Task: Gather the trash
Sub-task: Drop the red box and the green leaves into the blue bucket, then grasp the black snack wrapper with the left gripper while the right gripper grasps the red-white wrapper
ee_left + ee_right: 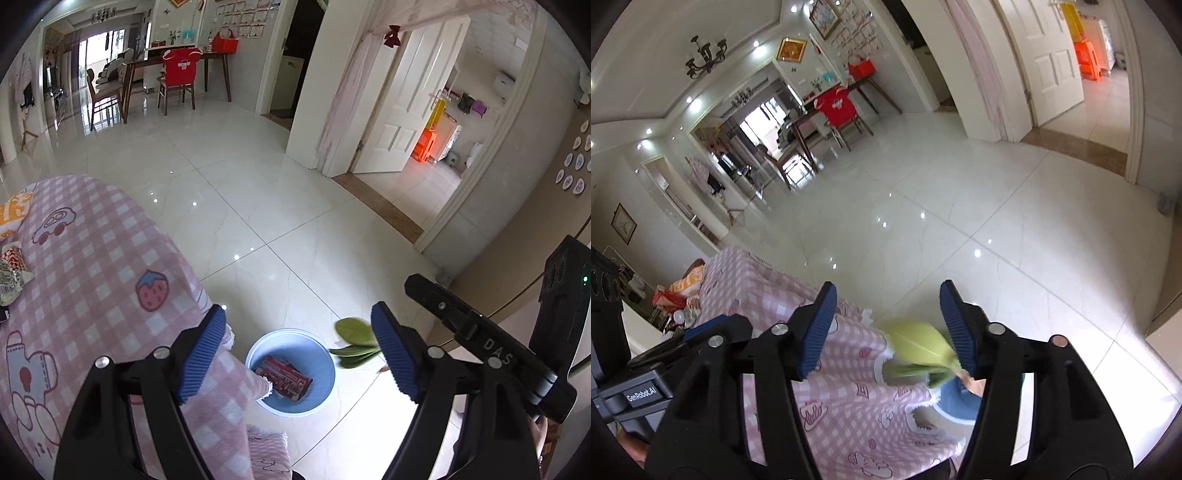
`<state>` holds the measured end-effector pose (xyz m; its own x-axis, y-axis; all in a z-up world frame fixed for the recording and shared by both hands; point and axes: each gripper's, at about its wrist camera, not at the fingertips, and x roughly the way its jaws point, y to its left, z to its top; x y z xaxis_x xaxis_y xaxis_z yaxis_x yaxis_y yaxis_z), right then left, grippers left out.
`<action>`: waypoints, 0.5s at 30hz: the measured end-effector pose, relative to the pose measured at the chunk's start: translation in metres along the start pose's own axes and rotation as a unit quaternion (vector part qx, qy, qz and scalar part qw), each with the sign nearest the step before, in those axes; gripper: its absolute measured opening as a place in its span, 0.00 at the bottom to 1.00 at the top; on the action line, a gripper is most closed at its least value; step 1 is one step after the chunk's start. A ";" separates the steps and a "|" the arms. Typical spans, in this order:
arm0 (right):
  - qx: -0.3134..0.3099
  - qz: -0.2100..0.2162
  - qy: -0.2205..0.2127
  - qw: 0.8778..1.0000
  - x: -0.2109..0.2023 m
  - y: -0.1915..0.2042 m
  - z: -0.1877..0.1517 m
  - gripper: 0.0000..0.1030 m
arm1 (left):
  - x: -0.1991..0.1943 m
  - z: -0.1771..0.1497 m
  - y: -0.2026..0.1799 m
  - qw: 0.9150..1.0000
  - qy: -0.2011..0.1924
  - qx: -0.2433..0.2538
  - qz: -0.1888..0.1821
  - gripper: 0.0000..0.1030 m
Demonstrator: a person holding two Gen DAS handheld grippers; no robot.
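- Left wrist view: the left gripper (298,345) hangs with its jaws spread wide and nothing between them, aimed down past the table's edge at the blue bin (290,373) on the floor (258,192), so that the bin is framed between the fingers.
- A red packet (283,377) already lies inside the bin, which stands just beside the hanging pink checked tablecloth (96,258), within easy reach of a drop from the table.
- Blurred green leaves (355,341) show in the air just right of the bin rim, near the right fingertip.
- More wrappers (11,271) lie at the far left of the table, evidently awaiting collection.
- Right wrist view: the right gripper (888,326) is released, jaws well apart; the leaves (919,349), blurred, lie close against its right finger (955,328) above the bin (958,400), seemingly dropping free.
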<state>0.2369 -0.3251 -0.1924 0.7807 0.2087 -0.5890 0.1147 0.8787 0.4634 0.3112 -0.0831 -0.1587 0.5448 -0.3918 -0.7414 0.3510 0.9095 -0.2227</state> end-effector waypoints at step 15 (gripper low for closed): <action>-0.048 0.041 0.005 0.998 -0.020 0.072 -0.012 0.57 | -0.065 -0.012 0.057 0.998 -0.047 -0.036 0.022 0.77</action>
<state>0.2221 -0.2613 -0.1547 0.7787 0.2856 -0.5586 -0.0096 0.8957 0.4446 0.2868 -0.0040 -0.1312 0.6285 -0.3585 -0.6902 0.2709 0.9328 -0.2379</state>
